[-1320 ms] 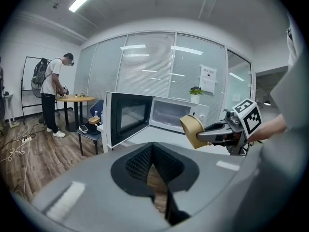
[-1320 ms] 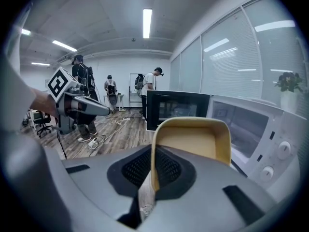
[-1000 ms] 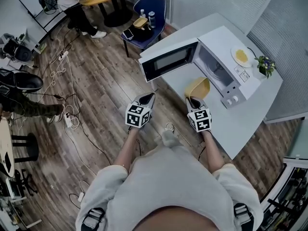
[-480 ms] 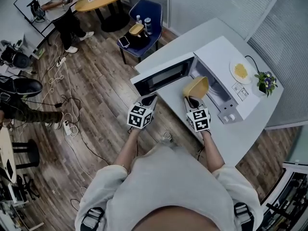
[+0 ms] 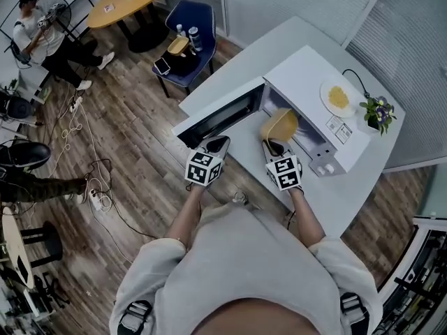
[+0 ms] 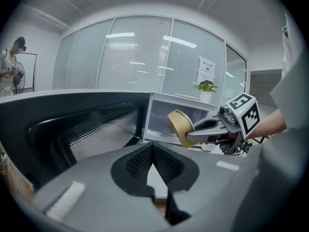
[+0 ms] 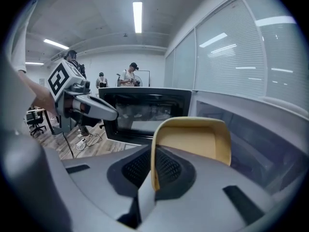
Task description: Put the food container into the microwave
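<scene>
carried nearer to the open microwave (image 5: 305,75): food container (image 5: 281,125), pinched at its rim by right gripper (image 5: 271,147); left gripper (image 5: 216,145) pressed together, empty.

The counter (image 5: 353,187) is carrying one microwave (image 5: 307,82) and, near its right edge, one plant (image 5: 378,110); the microwave is carrying one plate (image 5: 338,98); one food container (image 5: 280,125) and two grippers (left gripper (image 5: 217,144), right gripper (image 5: 272,146)) are showing.

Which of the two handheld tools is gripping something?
The right tool, clamped on the rim of the yellow plastic food container; the left tool is shut on nothing.
</scene>
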{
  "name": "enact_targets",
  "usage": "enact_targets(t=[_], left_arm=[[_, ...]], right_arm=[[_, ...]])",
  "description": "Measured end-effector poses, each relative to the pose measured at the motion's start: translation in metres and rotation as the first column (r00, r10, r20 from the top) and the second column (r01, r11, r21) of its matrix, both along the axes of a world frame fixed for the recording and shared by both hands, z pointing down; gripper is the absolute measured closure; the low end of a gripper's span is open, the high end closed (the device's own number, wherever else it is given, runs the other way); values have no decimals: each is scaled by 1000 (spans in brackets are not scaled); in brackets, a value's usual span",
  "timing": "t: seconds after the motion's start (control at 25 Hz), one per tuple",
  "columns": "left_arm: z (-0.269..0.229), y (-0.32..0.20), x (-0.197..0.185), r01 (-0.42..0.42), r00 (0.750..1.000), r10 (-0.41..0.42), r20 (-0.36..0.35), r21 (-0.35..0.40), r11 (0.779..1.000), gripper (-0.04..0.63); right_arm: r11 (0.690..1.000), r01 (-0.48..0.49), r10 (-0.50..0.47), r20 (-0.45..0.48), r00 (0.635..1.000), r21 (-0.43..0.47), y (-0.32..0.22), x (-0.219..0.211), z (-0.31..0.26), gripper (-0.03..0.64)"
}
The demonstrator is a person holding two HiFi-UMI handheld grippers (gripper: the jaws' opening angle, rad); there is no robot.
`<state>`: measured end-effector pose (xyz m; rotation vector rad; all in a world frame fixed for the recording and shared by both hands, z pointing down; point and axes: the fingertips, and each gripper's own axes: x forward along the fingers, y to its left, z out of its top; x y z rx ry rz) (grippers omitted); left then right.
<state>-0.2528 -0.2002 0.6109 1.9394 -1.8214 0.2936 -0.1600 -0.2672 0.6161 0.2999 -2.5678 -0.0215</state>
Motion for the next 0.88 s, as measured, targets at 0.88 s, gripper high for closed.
enact_targets(t=[0.88], left_arm=[[2, -104, 65, -412, 910, 412, -40, 17, 911, 584]], right_arm=[[963, -268, 270, -77, 960, 27, -32, 42, 12, 598]])
